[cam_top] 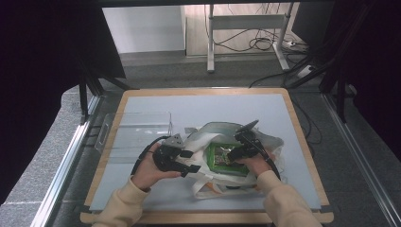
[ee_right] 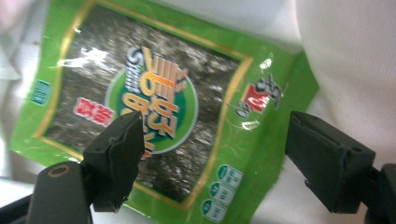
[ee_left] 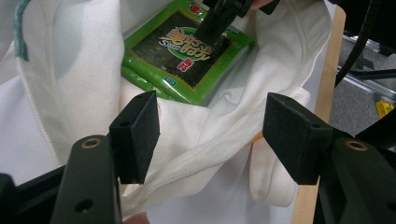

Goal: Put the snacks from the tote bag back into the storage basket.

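Glossy plastic seaweed packet [ee_right: 154, 116], white cloth bag [ee_left: 84, 88]

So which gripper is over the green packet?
The right gripper: its open jaws straddle the green packet. The left gripper is at the bag's rim.

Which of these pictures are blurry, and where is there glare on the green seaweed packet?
Right gripper view: seaweed packet soft and out of focus, white glare streaks on its wrapper. Left gripper view: packet print fairly sharp, white bag bright. High view: small but evenly lit, dark curtains at both sides.
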A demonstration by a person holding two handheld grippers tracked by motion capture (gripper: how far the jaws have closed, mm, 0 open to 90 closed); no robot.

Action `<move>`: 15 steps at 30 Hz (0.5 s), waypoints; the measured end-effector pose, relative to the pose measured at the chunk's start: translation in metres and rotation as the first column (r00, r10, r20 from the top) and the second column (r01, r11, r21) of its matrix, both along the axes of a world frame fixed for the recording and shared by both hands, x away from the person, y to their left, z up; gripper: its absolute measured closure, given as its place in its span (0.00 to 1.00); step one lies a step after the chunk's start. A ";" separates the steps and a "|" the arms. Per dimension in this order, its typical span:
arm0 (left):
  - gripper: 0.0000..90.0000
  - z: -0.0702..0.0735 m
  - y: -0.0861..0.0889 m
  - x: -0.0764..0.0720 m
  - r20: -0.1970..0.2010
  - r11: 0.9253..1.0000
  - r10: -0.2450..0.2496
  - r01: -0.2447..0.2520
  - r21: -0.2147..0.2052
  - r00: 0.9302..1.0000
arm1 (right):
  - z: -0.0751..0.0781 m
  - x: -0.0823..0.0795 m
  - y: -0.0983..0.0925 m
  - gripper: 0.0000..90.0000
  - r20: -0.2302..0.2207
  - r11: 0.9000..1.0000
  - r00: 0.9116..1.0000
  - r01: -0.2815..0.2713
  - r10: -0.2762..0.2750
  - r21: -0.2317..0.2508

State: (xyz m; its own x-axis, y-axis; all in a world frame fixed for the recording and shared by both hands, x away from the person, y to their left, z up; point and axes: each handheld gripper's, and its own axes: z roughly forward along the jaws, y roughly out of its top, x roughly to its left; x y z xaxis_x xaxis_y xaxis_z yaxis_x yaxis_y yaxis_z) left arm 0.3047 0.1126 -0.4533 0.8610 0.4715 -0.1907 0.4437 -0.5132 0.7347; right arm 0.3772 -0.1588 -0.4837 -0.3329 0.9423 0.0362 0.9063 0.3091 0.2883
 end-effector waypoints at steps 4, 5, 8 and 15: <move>0.40 0.000 -0.001 0.000 0.001 1.000 -0.003 0.003 0.003 1.000 | -0.005 -0.001 -0.003 0.22 -0.017 1.000 1.000 0.015 -0.015 0.009; 0.40 0.000 -0.001 0.000 0.001 1.000 -0.003 0.003 0.004 1.000 | -0.006 -0.001 -0.004 0.22 -0.021 1.000 1.000 0.020 -0.020 0.019; 0.40 -0.001 -0.001 0.000 0.000 1.000 -0.003 0.003 0.004 1.000 | -0.009 -0.001 -0.005 0.23 -0.025 0.999 0.999 0.027 -0.026 0.039; 0.40 -0.001 -0.002 0.000 -0.001 1.000 -0.005 0.005 0.007 1.000 | -0.011 -0.001 -0.009 0.29 -0.032 0.997 0.999 0.032 -0.029 0.077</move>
